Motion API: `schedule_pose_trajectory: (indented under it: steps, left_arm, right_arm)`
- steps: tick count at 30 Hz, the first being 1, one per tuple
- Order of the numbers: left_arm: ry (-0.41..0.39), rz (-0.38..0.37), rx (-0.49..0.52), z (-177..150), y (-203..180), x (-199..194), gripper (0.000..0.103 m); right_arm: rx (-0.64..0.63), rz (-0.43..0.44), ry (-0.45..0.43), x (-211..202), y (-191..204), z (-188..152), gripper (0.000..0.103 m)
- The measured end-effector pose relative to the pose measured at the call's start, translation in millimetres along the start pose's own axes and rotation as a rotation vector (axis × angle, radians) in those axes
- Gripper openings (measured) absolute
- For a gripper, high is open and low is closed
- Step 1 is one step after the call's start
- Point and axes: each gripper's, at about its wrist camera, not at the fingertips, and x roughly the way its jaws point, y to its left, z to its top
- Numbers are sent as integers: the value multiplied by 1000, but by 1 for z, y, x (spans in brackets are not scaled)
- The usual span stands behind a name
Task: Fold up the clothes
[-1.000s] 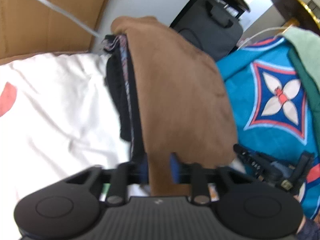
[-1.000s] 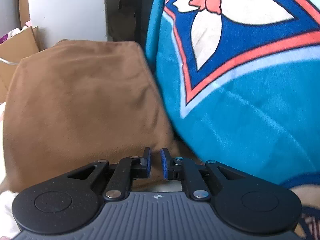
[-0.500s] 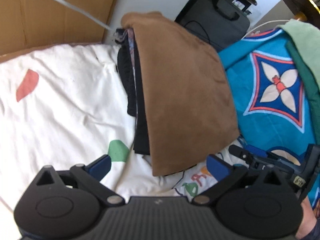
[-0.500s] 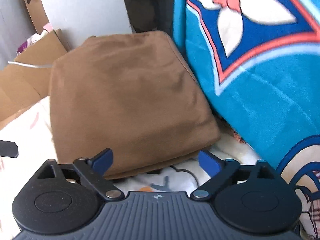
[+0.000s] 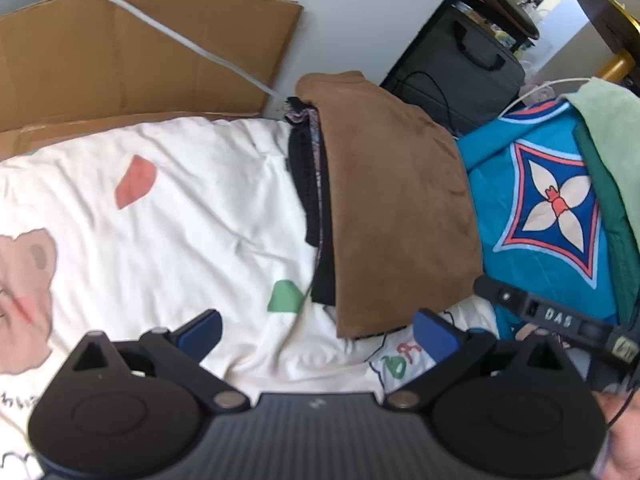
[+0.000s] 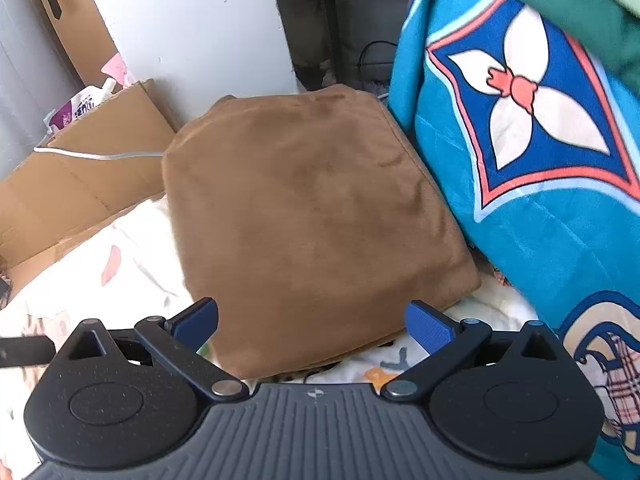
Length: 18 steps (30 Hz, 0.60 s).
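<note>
Brown, plush and folded into a neat rectangle, a fleece garment lies on top of a small stack of folded clothes, with a black knitted piece and a thin patterned layer showing along the stack's left edge in the left wrist view. The stack rests on a white bed sheet printed with cartoon bears and coloured shapes; its right side lies against a bright blue blanket with a red-bordered white flower motif, over which a green cloth is draped. The left gripper sits low in front of the stack with its blue-padded fingers spread wide and holding nothing; the near edge of the brown garment lies between them, untouched. The right gripper is likewise wide open and empty, its blue pads on either side of the garment's near corner, which it does not grasp. In the left wrist view, part of the other black gripper body, marked with white letters, juts in at the right over the blue blanket, and a sliver of a hand shows at the lower right corner. Behind the bed stand flattened brown cardboard crossed by a white cable, a white wall panel and a dark grey bag with a handle.
</note>
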Motion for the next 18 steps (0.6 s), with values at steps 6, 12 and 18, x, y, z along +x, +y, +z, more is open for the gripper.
schedule_pose_trajectory:
  steps: [6,12,18]
  left_arm:
    - [-26,21,-15,3,2,-36,103]
    - [-52,91,9,9,-8,-82,103]
    - [-109,132,10,13,-22,-134,103]
  right_arm:
    - [0,13,21,-38,25,14,103]
    - [-55,55,53,-79,56,35,103]
    - [-23,88,80,-130,70,56,103]
